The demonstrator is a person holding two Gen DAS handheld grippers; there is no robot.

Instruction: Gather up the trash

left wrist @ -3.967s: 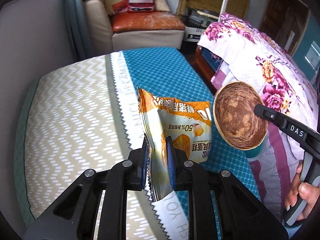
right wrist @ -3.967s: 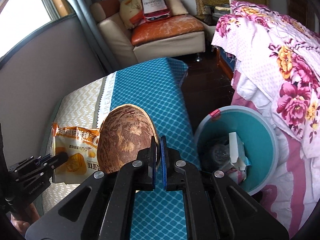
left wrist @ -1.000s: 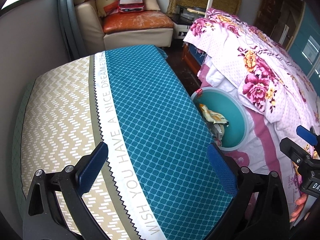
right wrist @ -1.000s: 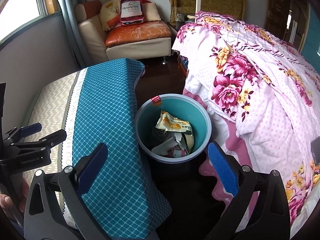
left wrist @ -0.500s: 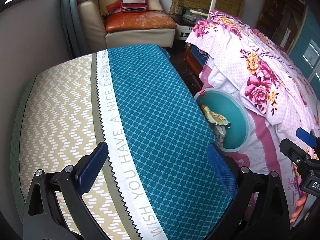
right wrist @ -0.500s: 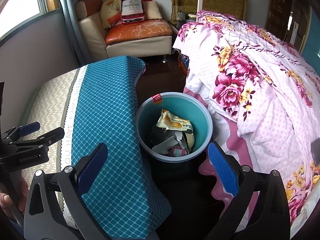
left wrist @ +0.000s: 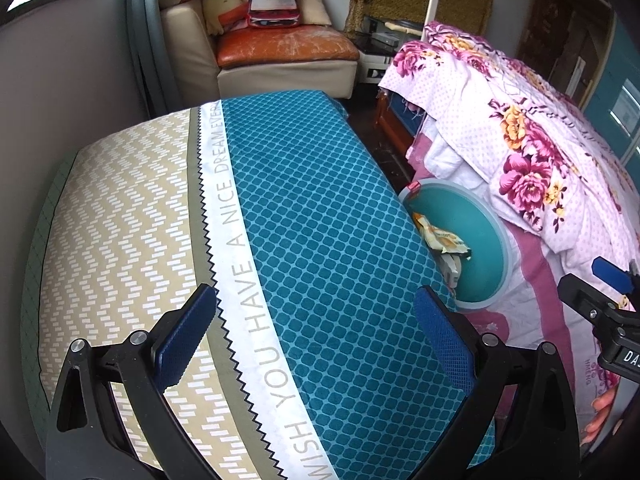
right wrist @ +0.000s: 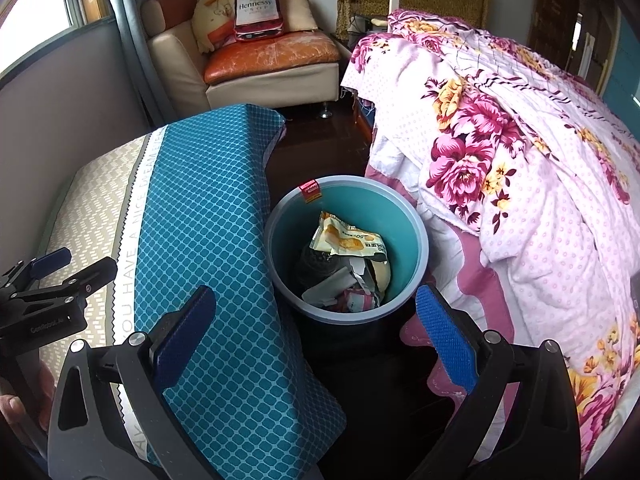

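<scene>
A teal trash bin (right wrist: 404,216) stands on the dark floor between the mattress and the bed; it shows partly in the left wrist view as well, the bin (left wrist: 486,232). Inside lie the orange snack bag (right wrist: 348,240), grey paper scraps and other rubbish; the snack bag (left wrist: 440,238) peeks past the mattress edge. My left gripper (left wrist: 316,334) hangs open over the teal mattress cover with nothing between its fingers. My right gripper (right wrist: 316,334) is open and empty, above and in front of the bin.
The mattress (left wrist: 320,216), teal diamond-patterned on the right and beige chevron on the left, fills the left side. A floral quilt (right wrist: 520,152) covers the bed on the right. A beige armchair (right wrist: 264,64) with an orange cushion stands at the back. A narrow dark floor strip (right wrist: 320,132) runs between.
Four seconds ago the left gripper held the snack bag and the right held a brown bowl-like shell. Both are open now, with the bag in the bin. Since a second ago, only slight camera drift.
</scene>
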